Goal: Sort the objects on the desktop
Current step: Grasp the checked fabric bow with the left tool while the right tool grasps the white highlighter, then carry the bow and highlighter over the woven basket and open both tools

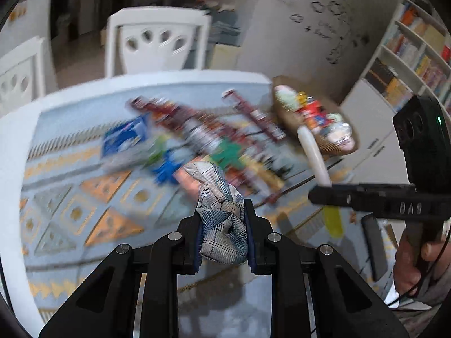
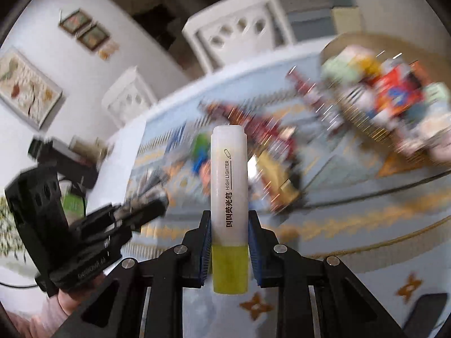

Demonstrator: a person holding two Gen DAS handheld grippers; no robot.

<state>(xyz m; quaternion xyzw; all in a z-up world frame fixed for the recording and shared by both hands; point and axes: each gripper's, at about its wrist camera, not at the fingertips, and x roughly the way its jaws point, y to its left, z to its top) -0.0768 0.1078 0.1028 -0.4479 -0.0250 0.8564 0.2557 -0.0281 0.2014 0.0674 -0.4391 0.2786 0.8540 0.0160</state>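
Note:
My left gripper (image 1: 222,225) is shut on a bunched grey-blue plaid cloth (image 1: 218,200), held above the table. My right gripper (image 2: 229,236) is shut on a highlighter (image 2: 229,191) with a white cap and a yellow body, which stands upright between the blue pads. From the left wrist view the right gripper (image 1: 324,194) shows at the right edge with the highlighter (image 1: 313,155) tilted through its fingers. The right wrist view catches the left gripper (image 2: 146,205) at the left, blurred. A heap of loose items (image 1: 214,140), snack packs and coloured pieces, lies mid-table, blurred by motion.
A patterned blue and orange tablecloth (image 1: 84,197) covers the round table. A woven basket (image 1: 284,109) holding several packs stands at the far right. A dark flat object (image 1: 373,248) lies near the right hand. White chairs (image 1: 157,39) stand behind the table, a bookshelf (image 1: 408,50) to the right.

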